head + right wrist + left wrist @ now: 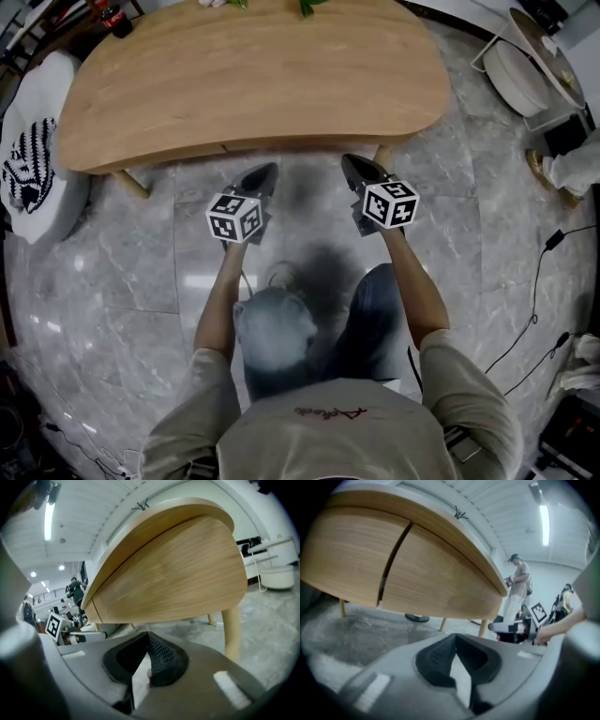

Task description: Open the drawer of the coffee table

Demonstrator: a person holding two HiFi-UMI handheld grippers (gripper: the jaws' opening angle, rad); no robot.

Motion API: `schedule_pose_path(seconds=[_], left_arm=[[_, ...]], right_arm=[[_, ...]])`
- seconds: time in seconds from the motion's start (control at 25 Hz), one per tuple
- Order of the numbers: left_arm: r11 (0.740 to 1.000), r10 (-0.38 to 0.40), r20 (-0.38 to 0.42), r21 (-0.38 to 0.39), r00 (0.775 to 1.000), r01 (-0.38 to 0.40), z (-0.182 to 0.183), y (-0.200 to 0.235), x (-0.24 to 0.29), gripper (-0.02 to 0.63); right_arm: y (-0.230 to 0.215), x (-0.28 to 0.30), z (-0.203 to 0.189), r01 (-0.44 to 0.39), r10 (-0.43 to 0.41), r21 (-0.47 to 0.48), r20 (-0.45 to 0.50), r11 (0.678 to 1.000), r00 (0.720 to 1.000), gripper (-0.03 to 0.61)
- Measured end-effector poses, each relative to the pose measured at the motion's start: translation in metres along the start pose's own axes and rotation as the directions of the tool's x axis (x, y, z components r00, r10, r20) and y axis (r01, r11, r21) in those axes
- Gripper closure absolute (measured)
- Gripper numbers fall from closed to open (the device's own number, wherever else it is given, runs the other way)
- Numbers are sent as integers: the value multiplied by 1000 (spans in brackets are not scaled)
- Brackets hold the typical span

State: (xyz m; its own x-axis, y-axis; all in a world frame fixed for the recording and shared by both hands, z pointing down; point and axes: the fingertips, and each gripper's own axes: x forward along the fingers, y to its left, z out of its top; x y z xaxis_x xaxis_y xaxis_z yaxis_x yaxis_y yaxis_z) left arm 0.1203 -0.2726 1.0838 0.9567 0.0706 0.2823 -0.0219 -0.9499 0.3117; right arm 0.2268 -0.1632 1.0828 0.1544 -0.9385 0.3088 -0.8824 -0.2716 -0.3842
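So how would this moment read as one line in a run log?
stage: pre-contact | left tongs: shut, empty | right tongs: shut, empty | coffee table: front flush, untouched

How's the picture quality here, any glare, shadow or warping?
Head view: sharp, soft glare and a dark shadow on the glossy floor. Left gripper view: fisheye bends the table, the ceiling light blooms, corners go black. Right gripper view: same bending and black corners.

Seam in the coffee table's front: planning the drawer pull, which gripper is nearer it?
Left. The left gripper points just right of the seam; the right gripper sits farther right, by the table leg.
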Motion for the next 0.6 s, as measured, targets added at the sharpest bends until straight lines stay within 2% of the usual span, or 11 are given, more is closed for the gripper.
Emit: schedule_pose_path(seconds=[0.08, 0.2, 0.24, 0.28, 0.4, 0.48, 0.56, 0.6], left_arm=[[990, -76, 66, -116, 995, 83, 7, -6, 8, 614], [943, -146, 187, -270, 971, 194, 19, -6, 15, 614], [931, -152, 209, -298, 966, 211, 21, -4, 17, 614], [924, -150, 217, -317, 965, 215, 22, -2, 20, 614], [920, -147, 194, -333, 970, 206, 21, 4, 30, 611], [918, -162, 173, -335, 972, 213, 21, 6, 36, 496], [910, -173, 177, -347, 969, 226, 23, 7, 39, 380], [904, -176, 193, -357, 965, 236, 26, 8, 39, 353]], right_arm=[[0, 3, 5, -75, 67, 146, 60, 986, 996, 574], [3, 7, 16, -214, 163, 333, 175, 918, 971, 550], [3, 9, 18, -242, 178, 369, 200, 897, 963, 504], [1, 11, 20, -259, 186, 393, 215, 882, 959, 485], [-2, 20, 20, -275, 202, 413, 212, 868, 956, 411], [0, 25, 23, -292, 224, 407, 206, 866, 952, 339], [2, 28, 24, -307, 241, 390, 208, 868, 948, 324], [3, 28, 25, -311, 246, 381, 210, 871, 946, 324]])
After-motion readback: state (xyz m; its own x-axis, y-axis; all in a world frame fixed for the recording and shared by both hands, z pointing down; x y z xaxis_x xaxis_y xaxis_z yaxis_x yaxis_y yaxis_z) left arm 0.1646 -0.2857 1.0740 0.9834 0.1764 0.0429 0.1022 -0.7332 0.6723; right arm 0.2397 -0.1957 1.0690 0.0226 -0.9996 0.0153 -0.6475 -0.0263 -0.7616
